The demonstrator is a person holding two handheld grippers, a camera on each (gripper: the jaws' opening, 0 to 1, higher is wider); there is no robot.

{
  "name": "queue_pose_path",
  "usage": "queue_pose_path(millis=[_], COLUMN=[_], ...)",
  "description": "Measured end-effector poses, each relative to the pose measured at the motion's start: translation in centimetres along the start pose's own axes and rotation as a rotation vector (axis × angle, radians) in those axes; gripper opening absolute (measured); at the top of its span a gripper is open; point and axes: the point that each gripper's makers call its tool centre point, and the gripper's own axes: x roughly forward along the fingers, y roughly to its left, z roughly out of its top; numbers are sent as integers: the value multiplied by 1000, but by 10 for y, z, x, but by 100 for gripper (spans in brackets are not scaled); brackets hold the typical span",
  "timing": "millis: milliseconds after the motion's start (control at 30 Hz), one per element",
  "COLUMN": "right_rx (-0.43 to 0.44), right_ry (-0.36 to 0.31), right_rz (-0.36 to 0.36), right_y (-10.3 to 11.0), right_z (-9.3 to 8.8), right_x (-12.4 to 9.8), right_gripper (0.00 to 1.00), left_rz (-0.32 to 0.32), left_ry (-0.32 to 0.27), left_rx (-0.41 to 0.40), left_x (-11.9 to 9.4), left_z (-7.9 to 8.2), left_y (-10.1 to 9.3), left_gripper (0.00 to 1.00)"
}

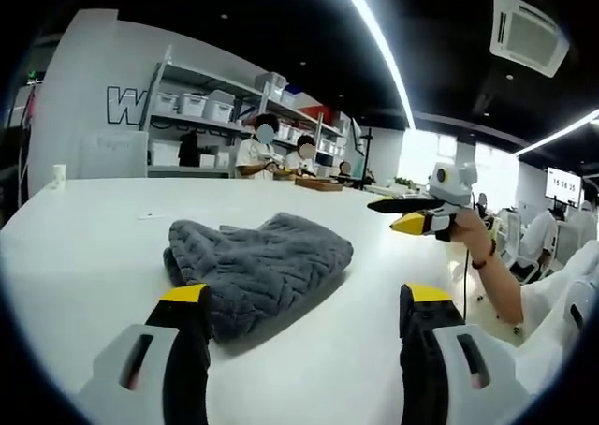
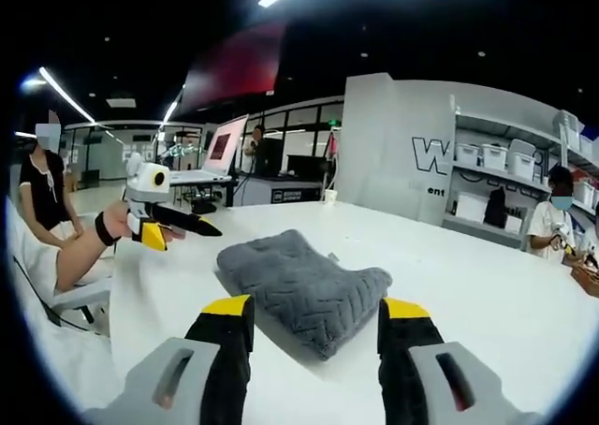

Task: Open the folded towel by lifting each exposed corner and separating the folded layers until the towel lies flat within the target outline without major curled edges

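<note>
A folded grey towel [image 1: 257, 271] lies bunched on a white table [image 1: 84, 247], its quilted layers stacked with a thick rolled edge to one side. No target outline can be made out on the tabletop. The main risk from here, as a judgement: a jaw closing on that thick edge could take several layers at once and drag the whole bundle across the smooth surface rather than peeling one corner free — leaving the towel shifted and curled.

The left gripper [image 1: 304, 305] hovers just short of the towel, its yellow-tipped jaws standing wide apart with nothing between them; one jaw overlaps the near edge of the towel in the left gripper view, though contact cannot be confirmed.

The right gripper [image 2: 315, 313] is likewise spread wide and holds nothing, the towel's folded end lying between and beyond its jaws. It hangs well clear of the table in the left gripper view — off to the towel's far side.
</note>
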Motion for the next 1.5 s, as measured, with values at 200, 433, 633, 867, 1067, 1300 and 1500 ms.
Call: queue_pose_path(millis=[200, 433, 633, 867, 1067, 1300, 1500], right_rx=[-1, 8, 16, 14, 22, 32, 43], right_ry=[8, 19, 23, 27, 25, 36, 39], right_rz=[3, 0, 1, 8, 6, -1, -10], right_y=[0, -4, -10, -12, -14, -19, -18], right_z=[-1, -5, -5, -3, -2, -4, -4], right_x=[3, 8, 13, 20, 23, 28, 25], right_gripper=[51, 51, 49, 49, 48, 48, 47], left_rz=[4, 13, 22, 28, 26, 29, 25], left_ry=[-14, -11, 9, 3, 6, -4, -11], left_rx=[-2, -3, 42, 30, 22, 32, 19], left_x=[2, 4, 6, 8, 11, 15, 16], left_z=[6, 9, 8, 9, 11, 15, 16], left_y=[1, 9, 10, 15, 20, 26, 28], left_gripper=[80, 80, 81, 80, 80, 80, 80])
